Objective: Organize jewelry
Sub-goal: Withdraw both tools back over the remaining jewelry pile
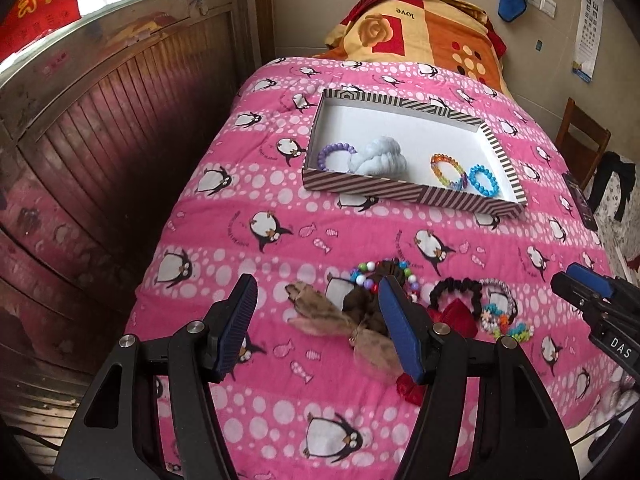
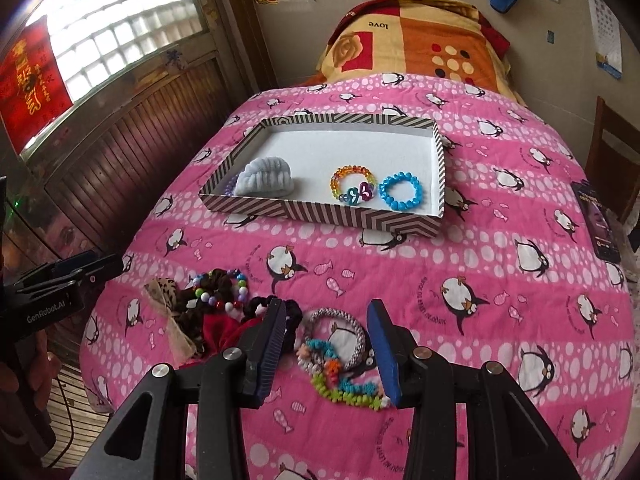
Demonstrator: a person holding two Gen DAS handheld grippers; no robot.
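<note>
Loose jewelry is lying in a cluster on the pink penguin quilt, at about 6 o'clock from the striped tray: a leopard-print bow scrunchie, a multicolored bead bracelet, a black scrunchie, a grey braided band and a bright star-bead bracelet. You are holding your left gripper spread wide over the bow scrunchie, gripping nothing. Your right gripper is likewise hanging released, its fingers straddling the braided band and star beads. Inside the tray, a purple bead bracelet is sitting at 9 o'clock, touching a pale blue scrunchie, while a rainbow bracelet and a blue bracelet are resting side by side toward 4 o'clock. A patterned blanket is lying folded at 12 o'clock.
</note>
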